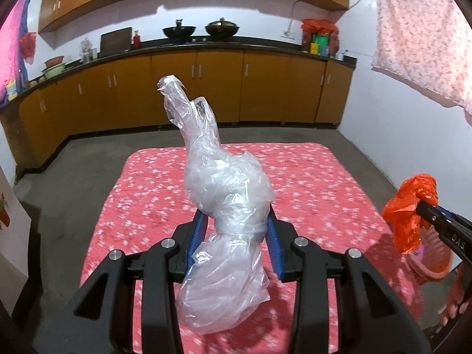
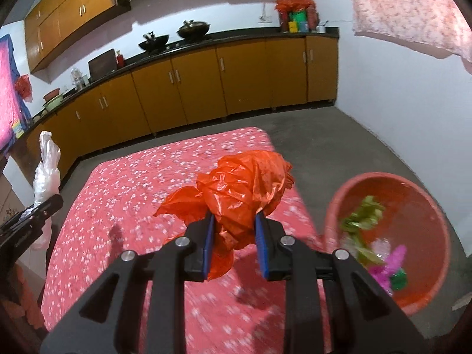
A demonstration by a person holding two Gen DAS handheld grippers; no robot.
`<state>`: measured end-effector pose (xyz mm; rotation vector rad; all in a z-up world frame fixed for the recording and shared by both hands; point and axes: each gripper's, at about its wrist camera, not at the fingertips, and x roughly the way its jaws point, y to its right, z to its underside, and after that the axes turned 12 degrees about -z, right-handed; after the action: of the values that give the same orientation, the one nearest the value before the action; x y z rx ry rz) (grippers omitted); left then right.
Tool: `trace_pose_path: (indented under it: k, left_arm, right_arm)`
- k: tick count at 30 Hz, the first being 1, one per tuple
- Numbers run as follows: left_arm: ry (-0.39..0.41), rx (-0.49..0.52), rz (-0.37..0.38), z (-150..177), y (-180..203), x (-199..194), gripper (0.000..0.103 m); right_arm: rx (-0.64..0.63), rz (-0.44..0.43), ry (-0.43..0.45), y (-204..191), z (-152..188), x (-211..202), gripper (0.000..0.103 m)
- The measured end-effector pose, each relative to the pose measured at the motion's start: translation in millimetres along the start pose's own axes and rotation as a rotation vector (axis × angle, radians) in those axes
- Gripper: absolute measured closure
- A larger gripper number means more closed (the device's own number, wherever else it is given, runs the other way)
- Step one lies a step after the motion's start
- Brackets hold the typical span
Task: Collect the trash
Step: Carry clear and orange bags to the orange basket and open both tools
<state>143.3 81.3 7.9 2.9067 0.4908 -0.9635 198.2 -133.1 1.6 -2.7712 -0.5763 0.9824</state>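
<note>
My left gripper [image 1: 236,221] is shut on a crumpled clear plastic bag [image 1: 224,183], which sticks up above the red flowered table [image 1: 147,194] and hangs down behind the blue pads. My right gripper [image 2: 234,221] is shut on a crumpled orange plastic bag [image 2: 244,188], held above the same table [image 2: 132,183]. To its right stands a pink basin [image 2: 436,215] with green and pink scraps inside. In the left wrist view the orange bag [image 1: 408,206] and the right gripper's black fingers [image 1: 433,215] show at the right edge, over the basin's rim [image 1: 433,268]. The clear bag [image 2: 47,171] appears at the far left of the right wrist view.
Yellow kitchen cabinets [image 1: 206,88] line the far wall under a dark counter with two woks [image 1: 221,28], bowls and bottles. A pink flowered cloth [image 1: 421,38] hangs at the upper right. Grey concrete floor [image 2: 339,141] surrounds the table and basin.
</note>
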Motion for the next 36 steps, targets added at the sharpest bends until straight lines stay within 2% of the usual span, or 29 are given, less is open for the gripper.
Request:
trace_pose_path:
  k: [6,15,36]
  left_arm:
    - [0.01,0.028,0.047,6,27,-19,0.064]
    - [0.023,0.081,0.113,9,67,-35,0.064]
    - [0.0,0.222,0.28,28,179,-49,0.064]
  right_arm:
    - [0.021,0.046,0.031,26,12,-44,0.078]
    - [0.063,0.133,0.063,70,25,-84,0.078]
    - [0.146,0.279,0.079,156,44,-123,0.078]
